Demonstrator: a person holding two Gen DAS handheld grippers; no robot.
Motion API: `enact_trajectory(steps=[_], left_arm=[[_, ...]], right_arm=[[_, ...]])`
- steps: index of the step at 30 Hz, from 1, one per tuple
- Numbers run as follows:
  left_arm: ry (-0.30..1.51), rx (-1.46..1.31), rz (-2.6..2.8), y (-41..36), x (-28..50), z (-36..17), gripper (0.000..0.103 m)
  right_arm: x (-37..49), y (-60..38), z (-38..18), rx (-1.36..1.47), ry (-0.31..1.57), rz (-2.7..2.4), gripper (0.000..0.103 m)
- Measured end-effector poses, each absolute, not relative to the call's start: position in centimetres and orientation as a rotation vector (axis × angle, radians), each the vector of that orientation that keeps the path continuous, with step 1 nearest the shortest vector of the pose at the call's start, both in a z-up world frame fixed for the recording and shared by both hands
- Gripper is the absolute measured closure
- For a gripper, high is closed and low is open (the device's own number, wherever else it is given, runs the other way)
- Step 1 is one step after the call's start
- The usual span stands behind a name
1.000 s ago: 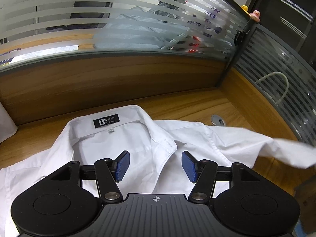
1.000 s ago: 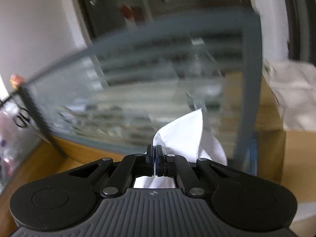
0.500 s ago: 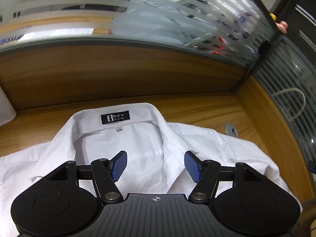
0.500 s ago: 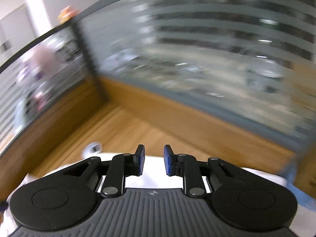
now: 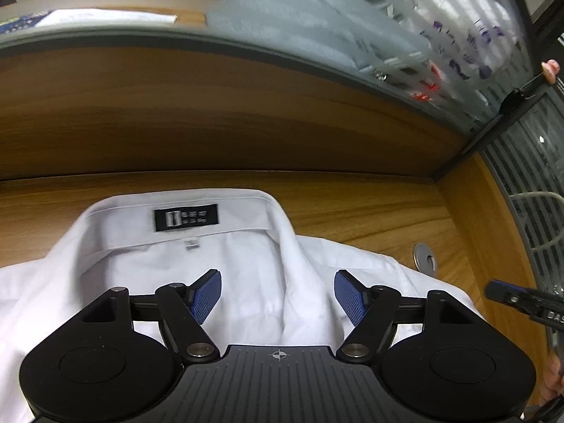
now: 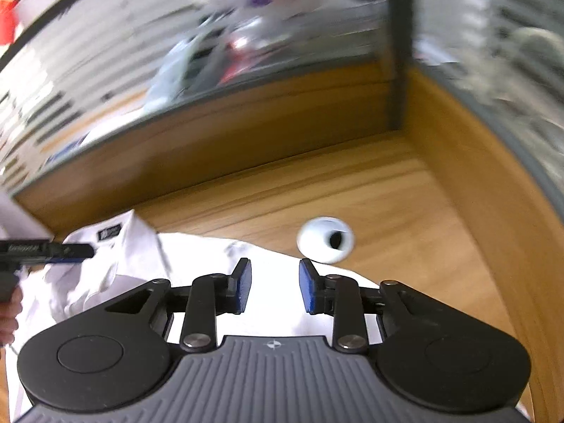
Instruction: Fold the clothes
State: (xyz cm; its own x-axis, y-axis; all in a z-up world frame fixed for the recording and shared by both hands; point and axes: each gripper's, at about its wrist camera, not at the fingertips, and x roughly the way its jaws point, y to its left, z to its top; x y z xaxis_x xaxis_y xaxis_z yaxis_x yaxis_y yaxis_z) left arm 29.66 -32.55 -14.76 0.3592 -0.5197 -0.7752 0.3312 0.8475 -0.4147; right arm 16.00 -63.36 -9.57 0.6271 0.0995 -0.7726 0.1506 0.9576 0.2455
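Note:
A white shirt [image 5: 246, 268] lies flat on the wooden desk [image 5: 352, 211], collar toward the back wall, with a black neck label [image 5: 185, 217]. My left gripper [image 5: 277, 296] hovers over the chest just below the collar, its jaws opening, with nothing pinched between the blue pads [image 5: 206, 298]. In the right wrist view the same shirt [image 6: 197, 264] fills the lower left. My right gripper [image 6: 275, 290] hangs above the shirt's right shoulder, its jaws opening and free of cloth. The right gripper's tip [image 5: 507, 294] shows at the left view's right edge, and the left gripper [image 6: 46, 252] shows at the right view's left edge.
A round cable grommet [image 6: 325, 239] sits in the desk just past the shirt's right shoulder [image 5: 424, 258]. A wooden back panel [image 5: 211, 112] topped with striped frosted glass [image 5: 317, 28] closes the desk behind and on the right. A hand [image 6: 7, 313] shows at the left edge.
The right gripper, earlier shut on white cloth held up, has let go, swung down over the shirt and opened. The sleeve now lies folded in. The left gripper moved closer and opened wider.

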Motion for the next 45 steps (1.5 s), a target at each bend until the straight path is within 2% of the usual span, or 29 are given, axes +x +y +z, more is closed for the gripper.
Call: enact_trajectory(steps=[4, 9, 10, 12, 13, 14, 15, 18, 20, 26, 27, 28, 29, 30, 38, 45], left_arm=[[1.086, -0.199, -0.554, -34.2, 30.9, -15.7, 0.03], [1.132, -0.183, -0.549, -36.1, 32.1, -17.3, 0.032], [1.142, -0.177, -0.547, -36.4, 32.3, -17.6, 0.04], [1.146, -0.175, -0.557, -36.7, 32.5, -18.1, 0.066], [1.143, -0.174, -0.563, -36.8, 32.6, -18.3, 0.084], [1.129, -0.171, -0.568, -36.9, 32.5, -18.3, 0.087], [1.113, -0.169, -0.574, -37.0, 32.5, -18.2, 0.089], [1.075, -0.167, -0.586, -37.2, 32.6, -18.0, 0.091], [1.082, -0.175, -0.582, -37.4, 33.1, -18.3, 0.092], [1.114, -0.131, -0.601, -38.0, 34.4, -18.8, 0.088], [1.118, -0.128, -0.611, -37.7, 34.5, -18.4, 0.085], [1.115, -0.122, -0.617, -37.4, 34.5, -17.9, 0.068], [1.087, -0.106, -0.616, -36.9, 34.3, -17.0, 0.046], [1.061, -0.092, -0.618, -36.3, 34.1, -16.1, 0.04], [0.961, -0.067, -0.612, -30.4, 30.1, -9.1, 0.04], [0.899, -0.051, -0.482, -24.2, 23.0, -6.4, 0.037]], right_arm=[[20.4, -62.4, -11.8, 0.246, 0.959, 0.114, 0.06], [24.5, -60.5, -14.9, 0.176, 1.046, 0.208, 0.06], [25.4, -60.2, -15.7, 0.167, 1.07, 0.217, 0.06], [26.5, -59.6, -16.9, 0.156, 1.112, 0.225, 0.06], [26.7, -59.4, -17.3, 0.153, 1.127, 0.222, 0.066], [26.7, -59.3, -17.5, 0.15, 1.133, 0.219, 0.074], [26.9, -59.1, -17.6, 0.148, 1.136, 0.218, 0.089], [27.1, -58.9, -17.6, 0.137, 1.105, 0.19, 0.095], [27.2, -58.8, -17.6, 0.126, 1.089, 0.168, 0.095], [27.0, -57.8, -18.2, 0.096, 1.077, 0.126, 0.093], [26.9, -57.6, -18.0, 0.091, 1.072, 0.122, 0.088], [26.7, -57.5, -17.7, 0.089, 1.065, 0.119, 0.08], [26.6, -57.6, -17.3, 0.088, 1.056, 0.118, 0.077], [26.3, -57.6, -16.8, 0.084, 1.044, 0.115, 0.072], [22.3, -56.6, -11.3, 0.104, 0.932, 0.104, 0.07], [16.6, -54.7, -8.2, 0.115, 0.904, 0.145, 0.065]])
